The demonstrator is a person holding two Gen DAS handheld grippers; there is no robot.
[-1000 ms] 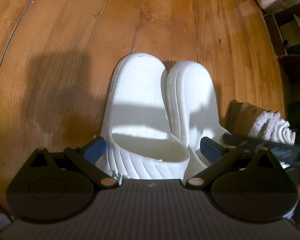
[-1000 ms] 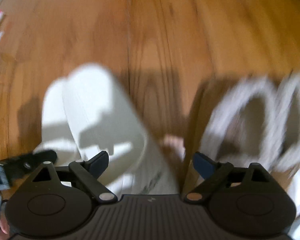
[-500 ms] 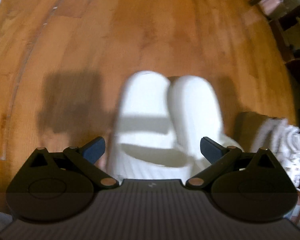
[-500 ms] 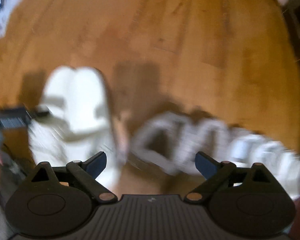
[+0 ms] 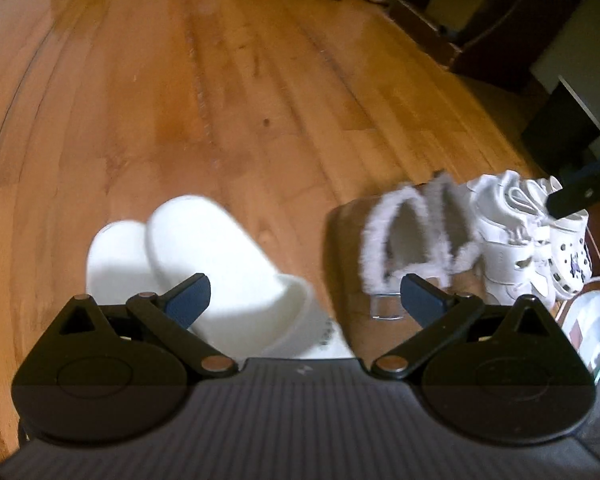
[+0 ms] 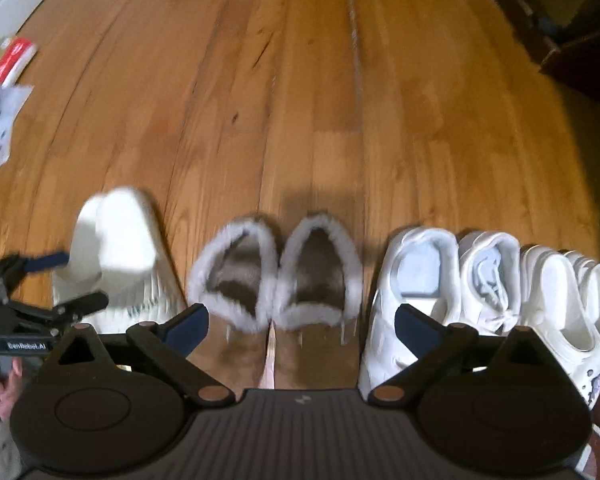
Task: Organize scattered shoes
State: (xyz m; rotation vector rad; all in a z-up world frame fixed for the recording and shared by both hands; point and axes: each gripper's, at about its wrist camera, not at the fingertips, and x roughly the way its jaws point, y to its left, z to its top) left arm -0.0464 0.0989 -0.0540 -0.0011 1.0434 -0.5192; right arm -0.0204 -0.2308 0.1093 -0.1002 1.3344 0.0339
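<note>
Warm wooden floorboards point(image 6: 300, 100) stretch out under both of my cameras, with dark furniture and a cardboard box point(image 5: 460, 4) at the far right edge and some papers and a red packet point(image 6: 12, 60) lying off to the left.

Along the near edge of the floor the shoes stand in a row, toes pointing away from me. From left to right: the white slides point(image 6: 116, 256), side by side and touching; the tan fur-lined slippers point(image 6: 276, 280), also touching each other; the white sneakers point(image 6: 452, 280); and the white clogs point(image 6: 568, 300) at the far right, just beside the sneakers.

My right gripper point(image 6: 300, 326) hangs above the slippers, its fingers point(image 6: 186, 326) opening wide with nothing between them.

My left gripper point(image 5: 300, 300) is above the slides point(image 5: 188, 264), its fingers point(image 5: 190, 300) spread apart and empty. From the right wrist view I can see it at the left edge, beside the slides, with my hand point(image 6: 0, 388) wrapped around its handle.
</note>
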